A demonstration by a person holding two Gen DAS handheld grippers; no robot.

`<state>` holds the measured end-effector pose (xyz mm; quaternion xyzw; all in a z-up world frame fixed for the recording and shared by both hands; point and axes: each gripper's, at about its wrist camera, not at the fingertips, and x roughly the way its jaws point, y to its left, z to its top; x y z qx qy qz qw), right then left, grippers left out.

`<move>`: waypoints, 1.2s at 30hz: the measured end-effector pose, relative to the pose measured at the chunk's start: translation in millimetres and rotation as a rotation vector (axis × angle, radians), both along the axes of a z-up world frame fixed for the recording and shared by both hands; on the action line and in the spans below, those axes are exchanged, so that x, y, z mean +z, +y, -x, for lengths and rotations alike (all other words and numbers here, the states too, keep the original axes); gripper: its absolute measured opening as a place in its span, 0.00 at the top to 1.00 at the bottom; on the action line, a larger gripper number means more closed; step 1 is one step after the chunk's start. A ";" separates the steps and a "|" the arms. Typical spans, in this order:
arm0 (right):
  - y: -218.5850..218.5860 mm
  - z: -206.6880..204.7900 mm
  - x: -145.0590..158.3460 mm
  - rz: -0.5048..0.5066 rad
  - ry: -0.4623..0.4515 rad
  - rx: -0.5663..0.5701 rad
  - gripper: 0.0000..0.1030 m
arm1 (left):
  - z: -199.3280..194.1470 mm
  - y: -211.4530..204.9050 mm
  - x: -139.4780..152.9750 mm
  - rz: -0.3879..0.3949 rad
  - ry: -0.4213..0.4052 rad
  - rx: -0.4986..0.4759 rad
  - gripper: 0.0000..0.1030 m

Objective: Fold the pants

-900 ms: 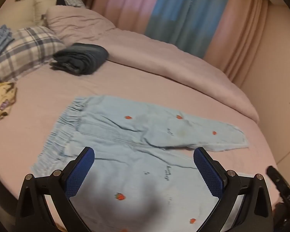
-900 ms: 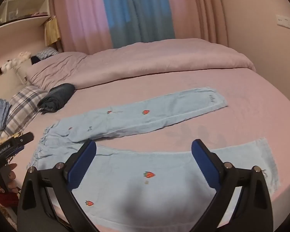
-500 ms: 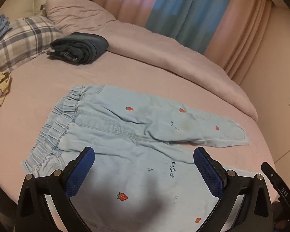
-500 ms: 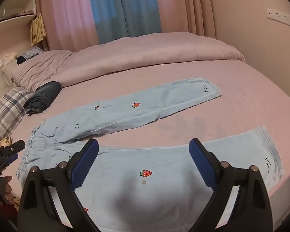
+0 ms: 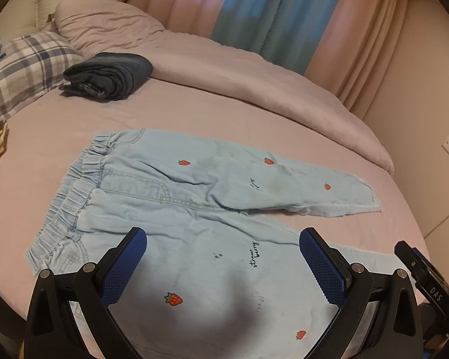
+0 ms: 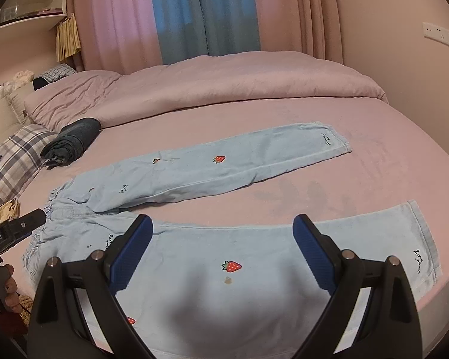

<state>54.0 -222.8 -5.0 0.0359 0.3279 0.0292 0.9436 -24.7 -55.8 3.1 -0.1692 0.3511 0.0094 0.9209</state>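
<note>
With the left gripper [image 5: 223,264] and right gripper [image 6: 223,251] both held wide and empty above the near leg of the pale-blue strawberry-print cotton pants [image 6: 212,269] spread on the pink bed [image 6: 374,167], a single layer may be pinched, so the fold is skewed.

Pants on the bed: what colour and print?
Light blue pants with red strawberries, clearest in the right wrist view.
</note>
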 end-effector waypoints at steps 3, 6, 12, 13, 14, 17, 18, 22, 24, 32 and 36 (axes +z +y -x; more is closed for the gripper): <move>-1.9 -0.5 -1.6 -0.001 0.003 -0.016 0.07 | 5.0 6.5 4.2 0.005 0.004 -0.020 0.01; -1.0 0.3 -3.6 0.009 0.002 -0.020 0.07 | 5.4 13.7 7.5 -0.007 0.010 -0.030 0.01; -1.1 -0.4 -5.4 -0.006 0.008 0.001 0.07 | 5.1 17.2 5.5 -0.007 0.009 -0.055 0.03; -0.8 -0.7 -5.7 -0.011 0.010 0.005 0.07 | 5.5 17.9 4.9 -0.008 0.009 -0.058 0.03; -0.7 -1.0 -6.4 -0.015 0.014 0.008 0.07 | 5.4 17.8 4.3 -0.008 0.009 -0.060 0.03; 0.4 -0.9 -8.4 -0.013 0.022 0.012 0.07 | 4.5 19.0 2.0 -0.008 0.014 -0.068 0.03; 0.6 -0.9 -8.7 -0.011 0.024 0.013 0.07 | 4.0 18.7 1.0 -0.009 0.015 -0.070 0.03; 0.2 -1.6 -10.3 -0.003 0.034 -0.002 0.07 | 5.1 21.0 -1.5 -0.007 0.013 -0.077 0.03; -0.6 -2.4 -10.6 -0.002 0.037 -0.006 0.07 | 5.1 21.2 -1.9 -0.007 0.013 -0.079 0.03; -0.8 -1.0 -9.2 -0.065 0.027 0.053 0.06 | 3.7 22.9 -5.5 -0.002 0.020 -0.087 0.03; 6.1 0.7 -7.7 -0.046 0.011 0.075 0.06 | 3.9 25.3 -6.7 0.007 0.022 -0.089 0.03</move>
